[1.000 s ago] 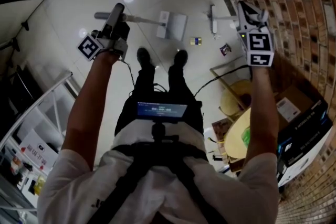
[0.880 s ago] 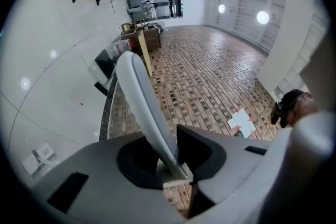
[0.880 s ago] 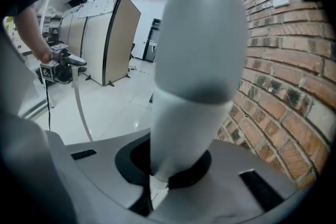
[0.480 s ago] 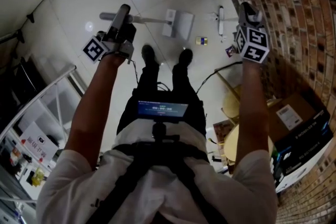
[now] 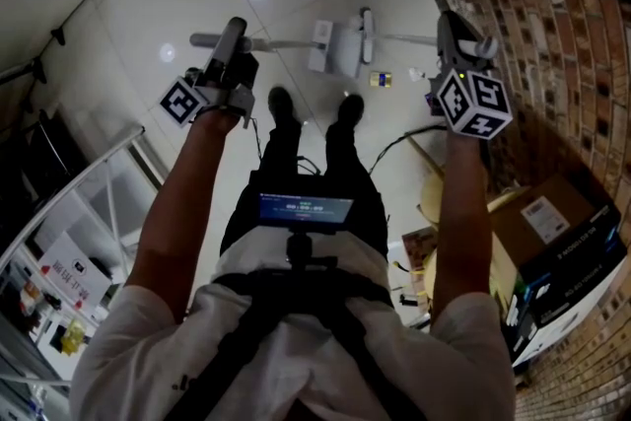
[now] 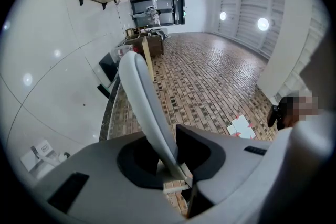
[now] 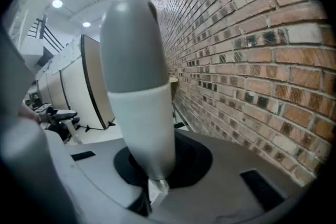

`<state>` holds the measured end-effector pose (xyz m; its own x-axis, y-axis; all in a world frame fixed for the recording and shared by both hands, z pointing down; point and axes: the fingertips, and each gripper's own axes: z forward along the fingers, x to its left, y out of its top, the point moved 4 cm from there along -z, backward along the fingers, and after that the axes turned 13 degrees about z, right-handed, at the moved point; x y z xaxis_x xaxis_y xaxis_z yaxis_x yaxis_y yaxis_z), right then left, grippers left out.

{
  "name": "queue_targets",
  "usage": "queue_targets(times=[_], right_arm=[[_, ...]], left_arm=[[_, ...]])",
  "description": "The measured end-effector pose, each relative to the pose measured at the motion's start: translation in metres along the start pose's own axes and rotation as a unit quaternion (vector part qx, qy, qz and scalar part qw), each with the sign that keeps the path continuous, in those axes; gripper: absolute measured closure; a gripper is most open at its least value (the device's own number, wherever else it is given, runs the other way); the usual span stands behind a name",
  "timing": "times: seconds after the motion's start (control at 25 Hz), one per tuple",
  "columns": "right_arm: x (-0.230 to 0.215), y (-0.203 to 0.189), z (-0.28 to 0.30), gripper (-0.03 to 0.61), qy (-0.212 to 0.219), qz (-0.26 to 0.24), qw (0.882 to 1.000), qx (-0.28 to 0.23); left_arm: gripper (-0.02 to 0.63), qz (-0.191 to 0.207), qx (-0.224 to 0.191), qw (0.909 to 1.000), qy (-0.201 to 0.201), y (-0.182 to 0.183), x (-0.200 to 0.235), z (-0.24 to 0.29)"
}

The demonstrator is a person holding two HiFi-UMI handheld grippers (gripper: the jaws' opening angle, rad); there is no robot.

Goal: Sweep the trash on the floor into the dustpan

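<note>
— What has the left claw point(image 6: 167, 156) got?

— It is clamped on the dustpan handle point(image 6: 140, 89), a pale grey bar that runs up and away between the jaws. The jaws have just been closing a little on it.

— And outward from there?

— In the head view the handle runs level toward 3 o'clock of the claw and ends at the white dustpan point(image 5: 338, 49), which sits on the glossy floor point(image 5: 148, 5) ahead of the person's shoes point(image 5: 280, 104).

— The right claw point(image 7: 152, 168)?

— It grips the broom handle point(image 7: 137, 86), grey on top and white below, which stands between the jaws. These jaws have just been opening slightly, with the handle between them and the pads on it.

— Where does the broom go?

— From the claw the handle runs toward 9 o'clock to the broom head point(image 5: 367, 23), just beside the dustpan's right edge. I cannot tell whether the two touch.

— And the trash?

— A yellow-and-blue scrap point(image 5: 380, 79) lies on the floor at about 8 o'clock of the right claw and 5 o'clock of the dustpan, near it but outside it. The brick wall point(image 5: 552, 15) stands at 3 o'clock of the right claw.
</note>
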<state>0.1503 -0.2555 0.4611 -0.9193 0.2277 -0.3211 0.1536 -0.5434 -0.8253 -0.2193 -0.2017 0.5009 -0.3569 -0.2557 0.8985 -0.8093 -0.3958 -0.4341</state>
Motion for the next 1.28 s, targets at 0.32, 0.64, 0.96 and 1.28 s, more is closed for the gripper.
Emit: queue_targets(times=[0.32, 0.64, 0.96, 1.28], right_arm=[[0.070, -0.022, -0.042, 0.561, 0.119, -0.093, 0.986, 0.066], [0.114, -0.022, -0.077, 0.577, 0.134, -0.169, 0.976, 0.031], [0.087, 0.000, -0.118, 0.578, 0.023, -0.154, 0.988, 0.005], [0.052, -0.023, -0.165, 0.578, -0.118, -0.138, 0.983, 0.014]], left_arm=[[0.537, 0.000, 0.003, 1.0000, -0.002, 0.013, 0.003, -0.007], [0.543, -0.013, 0.014, 0.9998, -0.011, 0.013, 0.002, -0.018], [0.575, -0.038, 0.042, 0.9957, -0.073, 0.009, -0.012, -0.018], [0.584, -0.091, 0.104, 0.9777, -0.158, -0.001, -0.030, -0.003]])
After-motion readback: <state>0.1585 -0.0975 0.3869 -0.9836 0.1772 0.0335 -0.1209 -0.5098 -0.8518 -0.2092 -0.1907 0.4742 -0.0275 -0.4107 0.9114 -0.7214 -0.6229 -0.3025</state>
